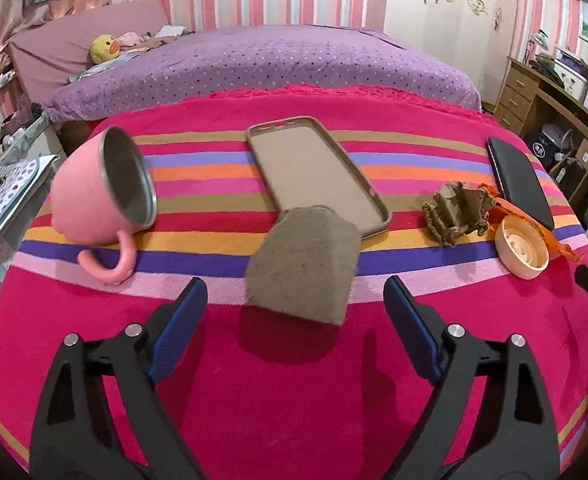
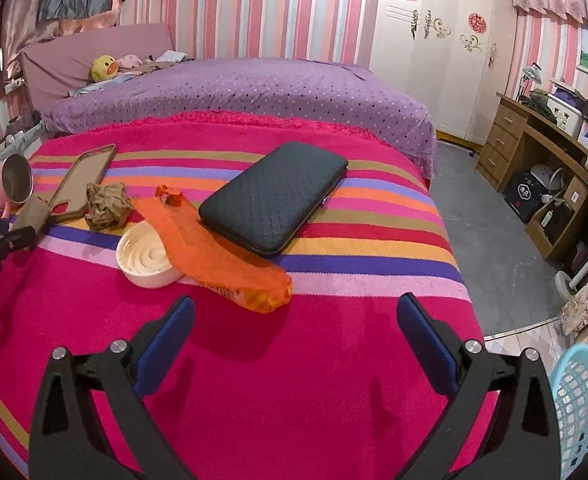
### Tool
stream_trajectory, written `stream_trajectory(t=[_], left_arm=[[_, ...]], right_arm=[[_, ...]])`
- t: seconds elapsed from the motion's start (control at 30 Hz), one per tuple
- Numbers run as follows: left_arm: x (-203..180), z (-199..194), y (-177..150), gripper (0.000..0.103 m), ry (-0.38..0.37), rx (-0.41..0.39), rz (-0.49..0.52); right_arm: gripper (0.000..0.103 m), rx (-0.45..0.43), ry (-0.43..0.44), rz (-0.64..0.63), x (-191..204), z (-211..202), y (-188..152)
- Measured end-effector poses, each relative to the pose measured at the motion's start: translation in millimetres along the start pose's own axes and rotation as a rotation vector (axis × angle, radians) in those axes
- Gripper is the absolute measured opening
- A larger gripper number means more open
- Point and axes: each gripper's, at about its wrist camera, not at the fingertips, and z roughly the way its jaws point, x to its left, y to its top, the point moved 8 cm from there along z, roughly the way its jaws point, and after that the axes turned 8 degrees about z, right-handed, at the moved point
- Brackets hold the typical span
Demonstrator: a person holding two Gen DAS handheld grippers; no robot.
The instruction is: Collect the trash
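Observation:
On the striped pink blanket (image 1: 294,380) lie a grey cardboard tube (image 1: 302,264), a crumpled brown paper wad (image 1: 456,210), a cream plastic lid (image 1: 520,248) and an orange net bag (image 2: 214,252). My left gripper (image 1: 296,300) is open, its fingers either side of the tube's near end, not touching it. My right gripper (image 2: 296,320) is open and empty, just short of the net bag's near end. The wad (image 2: 106,206), lid (image 2: 148,256) and tube (image 2: 32,216) also show in the right wrist view.
A pink cup (image 1: 102,200) lies on its side at left. A beige phone case (image 1: 314,172) and a black wallet (image 2: 274,196) lie on the blanket. A light blue basket (image 2: 580,408) stands on the floor at right. A wooden desk (image 2: 534,148) is beyond.

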Motion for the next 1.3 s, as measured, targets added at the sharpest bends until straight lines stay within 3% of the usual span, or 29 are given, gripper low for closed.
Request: stream_trajectory(t=[0.1,0.17,0.23,0.4,0.57,0.8,0.9,1.03,1.3], left_arm=[[-4,3,2,0.079,-0.005,0.002,0.017],[-7,9,2,0.065,-0.034,0.022,0.009],[-7,14,0,0.057,-0.046,0.039,0.001],[-7,11,1,0.054,-0.064,0.022,-0.003],[-7,7,0,0.054,-0.053,0.018,-0.003],[-2,4,-1,0.054,-0.035,0.010,-0.013],[-2,3,-1,0.054,-0.032,0.010,-0.021],[-2,2,-1,0.054,-0.028,0.006,-0.018],[-2,-7,-2,0.054,-0.025,-0.012,-0.020]], right_arm=[[0.098,-0.013,0.018,-0.025,9,2,6],[0.097,0.002,0.024,-0.047,15,6,4],[0.097,0.018,0.026,-0.070,20,9,1],[0.092,0.031,0.041,-0.078,24,12,0],[0.075,0.027,0.062,-0.104,34,16,5],[0.021,0.022,0.122,-0.126,45,16,7],[0.009,0.003,0.135,-0.109,42,12,9],[0.004,-0.026,0.153,-0.084,38,6,13],[0.003,-0.047,0.164,-0.078,35,-4,13]])
